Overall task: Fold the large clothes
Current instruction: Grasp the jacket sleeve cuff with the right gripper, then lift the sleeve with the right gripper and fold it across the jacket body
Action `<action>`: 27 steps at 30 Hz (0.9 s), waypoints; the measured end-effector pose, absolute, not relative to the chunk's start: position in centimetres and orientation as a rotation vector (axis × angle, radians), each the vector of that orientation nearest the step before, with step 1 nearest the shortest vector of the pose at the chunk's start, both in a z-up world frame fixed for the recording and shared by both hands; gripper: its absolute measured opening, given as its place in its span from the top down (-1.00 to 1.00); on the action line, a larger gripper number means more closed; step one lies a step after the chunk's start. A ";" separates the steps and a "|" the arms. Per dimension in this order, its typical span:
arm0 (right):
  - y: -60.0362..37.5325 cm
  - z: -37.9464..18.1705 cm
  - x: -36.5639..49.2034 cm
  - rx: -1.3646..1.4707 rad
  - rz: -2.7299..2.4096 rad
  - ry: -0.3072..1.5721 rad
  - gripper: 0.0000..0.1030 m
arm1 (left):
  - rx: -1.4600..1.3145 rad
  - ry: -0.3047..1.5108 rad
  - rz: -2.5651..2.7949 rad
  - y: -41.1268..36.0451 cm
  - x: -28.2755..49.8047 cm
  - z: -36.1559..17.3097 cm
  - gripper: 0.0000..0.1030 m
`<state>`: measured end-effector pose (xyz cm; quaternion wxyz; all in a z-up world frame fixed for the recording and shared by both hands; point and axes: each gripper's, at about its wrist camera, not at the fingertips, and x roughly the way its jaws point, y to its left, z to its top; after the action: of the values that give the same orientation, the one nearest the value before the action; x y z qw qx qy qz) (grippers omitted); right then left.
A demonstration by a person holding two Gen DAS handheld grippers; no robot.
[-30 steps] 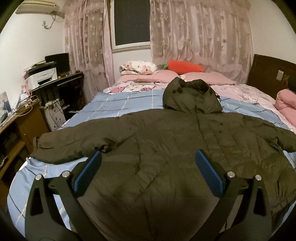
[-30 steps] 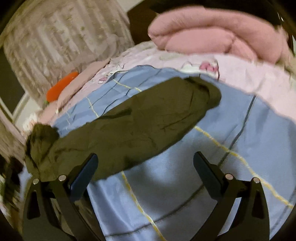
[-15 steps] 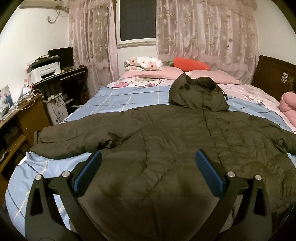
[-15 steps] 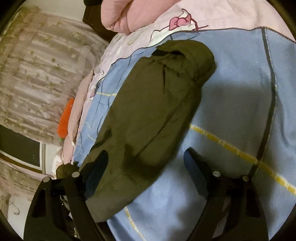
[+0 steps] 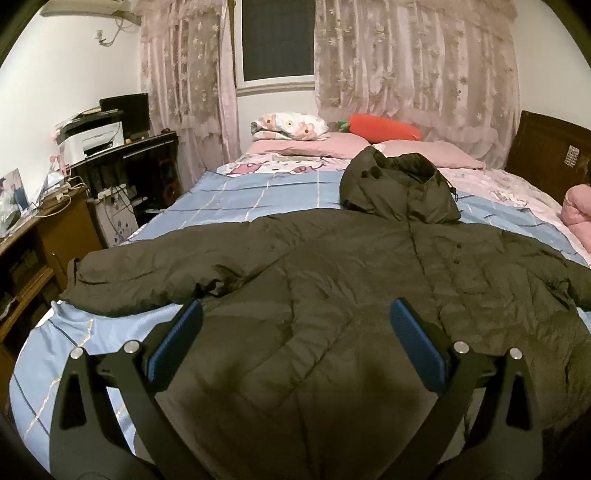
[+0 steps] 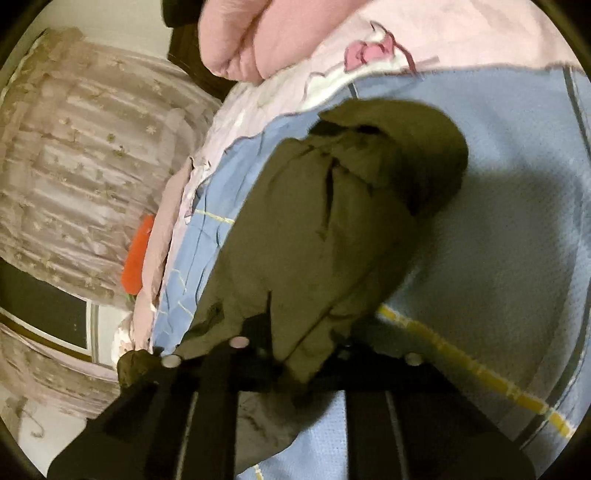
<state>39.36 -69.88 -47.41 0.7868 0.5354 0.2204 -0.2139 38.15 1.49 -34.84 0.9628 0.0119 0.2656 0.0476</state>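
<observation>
On the blue checked bedsheet (image 5: 258, 195), a dark olive hooded down jacket (image 5: 332, 288), spread flat, front up, both sleeves stretched out to the sides, hood (image 5: 399, 188) toward the pink pillows (image 5: 314, 146). Above the jacket's lower body, the left gripper (image 5: 295, 332), jaws spread wide, blue pads (image 5: 413, 343) clear of the fabric, nothing between them. Over at the jacket's right sleeve (image 6: 332, 229), the right gripper (image 6: 295, 354), jaws closing and pinching a fold of the sleeve fabric, well short of the cuff (image 6: 406, 147). Sleeve lying diagonally across the sheet, cuff near the pink quilt (image 6: 266, 33). Behind the pillows, an orange carrot-shaped cushion (image 5: 384, 127) and lace curtains (image 5: 413, 74). Left of the bed, a dark desk (image 5: 140, 170) with a printer (image 5: 99, 138).
</observation>
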 end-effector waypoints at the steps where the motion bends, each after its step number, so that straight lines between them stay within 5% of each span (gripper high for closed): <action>1: -69.7 -46.8 39.6 1.123 -0.464 0.471 0.82 | 0.026 0.536 0.096 1.5 38.1 -34.9 -0.96; 14: -57.0 -30.2 40.5 0.536 -0.454 0.272 0.88 | -0.017 0.496 0.106 3.2 37.7 -33.6 -0.96; 27: -39.3 -21.9 43.7 0.180 -0.289 0.343 0.93 | -0.074 0.450 0.163 9.1 36.5 -31.9 -0.96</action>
<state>43.70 -39.25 -21.94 0.9709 0.0891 0.1700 -0.1433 36.47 9.14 -31.87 0.9708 -0.0368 0.2228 0.0808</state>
